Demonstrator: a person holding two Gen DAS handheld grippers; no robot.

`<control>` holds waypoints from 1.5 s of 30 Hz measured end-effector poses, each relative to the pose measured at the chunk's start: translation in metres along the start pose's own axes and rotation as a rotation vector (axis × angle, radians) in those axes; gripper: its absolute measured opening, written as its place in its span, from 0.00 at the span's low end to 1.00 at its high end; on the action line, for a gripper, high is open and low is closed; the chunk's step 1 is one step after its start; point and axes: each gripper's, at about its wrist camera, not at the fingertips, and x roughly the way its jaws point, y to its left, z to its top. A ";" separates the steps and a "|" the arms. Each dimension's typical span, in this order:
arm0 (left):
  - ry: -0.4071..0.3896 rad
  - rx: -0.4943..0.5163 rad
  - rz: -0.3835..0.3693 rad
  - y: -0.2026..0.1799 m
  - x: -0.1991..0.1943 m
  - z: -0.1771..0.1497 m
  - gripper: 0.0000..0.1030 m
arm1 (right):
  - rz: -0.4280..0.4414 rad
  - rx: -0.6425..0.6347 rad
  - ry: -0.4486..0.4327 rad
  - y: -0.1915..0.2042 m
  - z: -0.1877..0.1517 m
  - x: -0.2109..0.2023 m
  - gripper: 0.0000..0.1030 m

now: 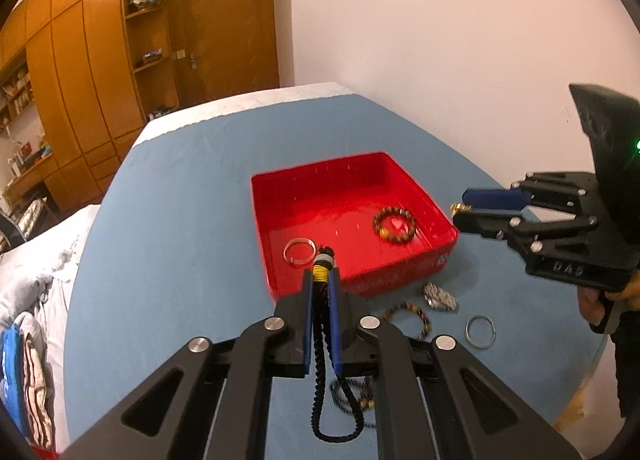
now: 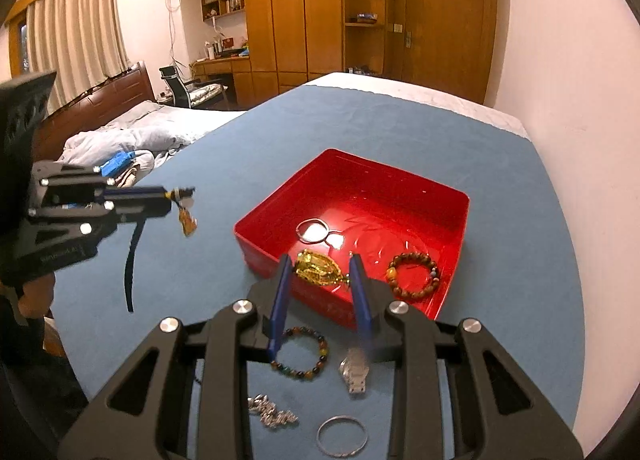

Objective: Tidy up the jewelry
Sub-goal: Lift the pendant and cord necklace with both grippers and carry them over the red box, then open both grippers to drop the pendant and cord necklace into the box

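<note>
A red tray sits on the blue table. It holds a silver bangle and a brown bead bracelet. My left gripper is shut on a black cord necklace with a yellow-wound end; the cord hangs below it, at the tray's near left edge. My right gripper is shut on a gold pendant just over the tray's near wall.
On the table in front of the tray lie a multicolour bead bracelet, a silver watch piece, a silver ring bangle and a silver chain. A bed stands left; a wall is right.
</note>
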 end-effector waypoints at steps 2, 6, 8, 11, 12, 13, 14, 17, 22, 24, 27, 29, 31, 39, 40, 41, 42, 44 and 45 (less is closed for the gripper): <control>-0.006 0.005 -0.016 0.005 0.006 0.012 0.07 | -0.005 0.001 0.010 -0.004 0.003 0.008 0.27; -0.018 0.009 -0.035 0.012 0.026 0.038 0.07 | -0.020 0.004 0.036 -0.013 0.014 0.030 0.27; -0.022 0.013 -0.034 0.015 0.040 0.050 0.07 | -0.025 0.011 0.047 -0.021 0.019 0.041 0.27; -0.029 0.020 -0.029 0.017 0.062 0.064 0.07 | -0.041 0.030 0.066 -0.035 0.025 0.061 0.27; -0.026 0.016 -0.029 0.019 0.073 0.069 0.07 | -0.046 0.041 0.074 -0.041 0.026 0.068 0.27; -0.024 0.014 -0.028 0.021 0.084 0.073 0.07 | -0.048 0.049 0.082 -0.046 0.026 0.074 0.27; -0.022 0.013 -0.024 0.022 0.091 0.075 0.07 | -0.049 0.059 0.091 -0.051 0.027 0.081 0.27; 0.016 -0.006 -0.031 0.027 0.130 0.077 0.07 | -0.060 0.081 0.123 -0.064 0.023 0.102 0.27; 0.092 -0.028 -0.033 0.031 0.179 0.064 0.07 | -0.080 0.103 0.189 -0.080 0.012 0.134 0.27; 0.121 -0.037 -0.034 0.035 0.196 0.057 0.07 | -0.093 0.104 0.214 -0.085 0.006 0.145 0.27; 0.153 -0.049 -0.032 0.039 0.212 0.049 0.07 | -0.102 0.100 0.241 -0.087 -0.001 0.156 0.27; 0.163 -0.053 -0.029 0.042 0.220 0.045 0.07 | -0.108 0.093 0.254 -0.089 -0.005 0.161 0.27; 0.172 -0.056 -0.033 0.042 0.224 0.042 0.08 | -0.115 0.079 0.265 -0.087 -0.006 0.164 0.28; 0.157 -0.047 -0.018 0.036 0.227 0.042 0.31 | -0.132 0.055 0.261 -0.082 -0.005 0.160 0.29; 0.154 -0.046 -0.018 0.035 0.224 0.041 0.31 | -0.131 0.057 0.256 -0.080 -0.004 0.159 0.29; 0.151 -0.045 -0.018 0.034 0.221 0.041 0.31 | -0.130 0.058 0.252 -0.079 -0.004 0.156 0.29; 0.145 -0.042 -0.016 0.033 0.216 0.041 0.32 | -0.128 0.058 0.246 -0.078 -0.006 0.152 0.29; 0.125 -0.037 -0.012 0.032 0.201 0.039 0.39 | -0.128 0.056 0.228 -0.073 -0.007 0.139 0.30; 0.113 -0.032 -0.010 0.031 0.193 0.039 0.42 | -0.127 0.056 0.221 -0.071 -0.008 0.135 0.34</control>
